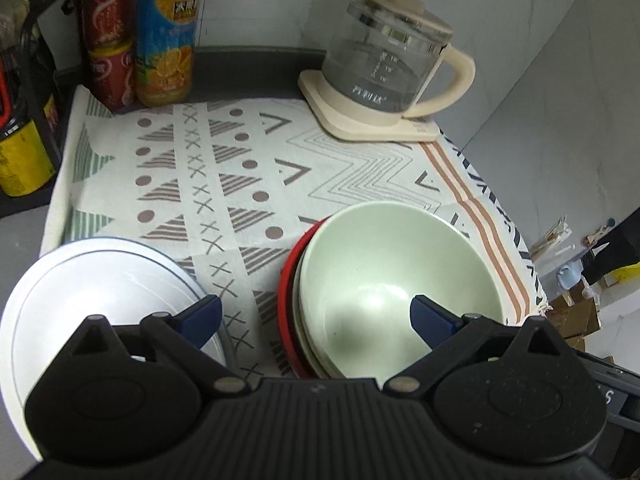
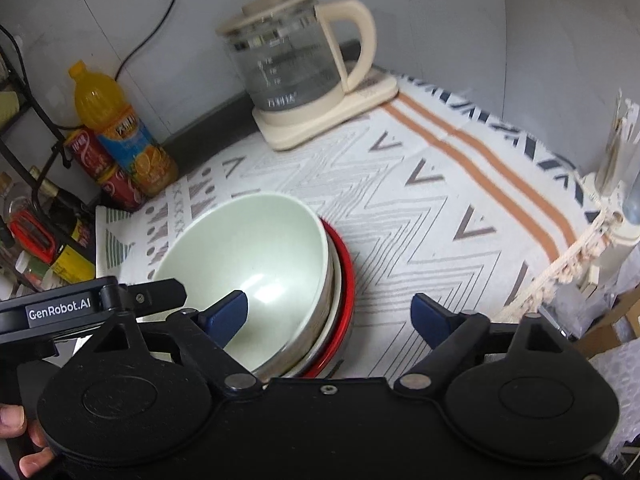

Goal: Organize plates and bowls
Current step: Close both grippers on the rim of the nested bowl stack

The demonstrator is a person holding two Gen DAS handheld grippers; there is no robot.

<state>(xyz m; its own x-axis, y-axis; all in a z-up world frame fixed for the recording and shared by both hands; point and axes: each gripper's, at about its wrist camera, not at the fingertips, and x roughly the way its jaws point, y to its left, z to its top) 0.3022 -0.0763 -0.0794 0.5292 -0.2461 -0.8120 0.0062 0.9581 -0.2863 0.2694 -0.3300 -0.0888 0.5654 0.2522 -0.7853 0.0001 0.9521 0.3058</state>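
Matte black ribbed housings with round pivot discs and silver rivets are being shown on the left gripper [image 1: 316, 320] and right gripper [image 2: 330, 316] (navy blue fingertip pads [image 2: 226, 316], white "GenRobot.AI" label).

Left claw [image 2: 60, 312] housing: white "GenRobot.AI" label, seen just left of the right claw.
Kettle [image 1: 384, 60], far ahead: Chinese brand mark and level scale, too small to read.

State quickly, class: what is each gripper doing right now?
Left gripper: open, holding nothing, over the bowl stack.
Right gripper: open, holding nothing.
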